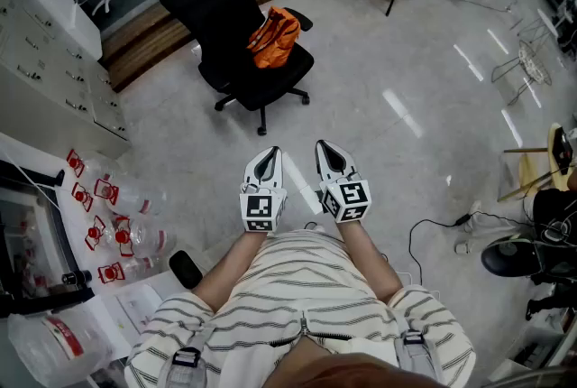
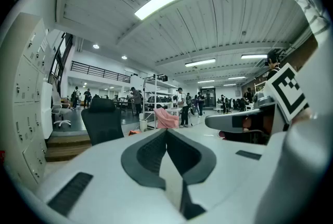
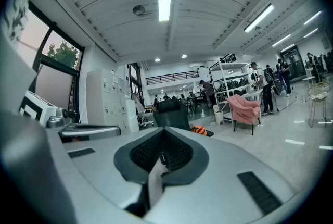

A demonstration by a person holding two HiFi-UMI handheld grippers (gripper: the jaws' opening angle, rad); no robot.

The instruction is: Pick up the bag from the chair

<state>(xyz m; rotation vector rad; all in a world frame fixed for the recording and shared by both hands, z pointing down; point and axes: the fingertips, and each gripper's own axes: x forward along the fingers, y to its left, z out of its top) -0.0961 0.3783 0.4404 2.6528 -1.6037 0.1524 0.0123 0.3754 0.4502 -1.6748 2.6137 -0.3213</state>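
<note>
Your left tool (image 1: 266, 157), right tool (image 1: 330, 152) pressed together, empty. Bag (image 1: 273, 36) ahead on chair (image 1: 213, 0) looks soft, light — pinch upper fold.

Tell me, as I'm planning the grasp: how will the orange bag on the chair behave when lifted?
The orange bag looks crumpled and slumped, so it is probably floppy and should sag from wherever it's pinched. It seems lightly filled, so it is likely light. The black chair has a wheeled base, so pushing the bag may roll it.
</note>
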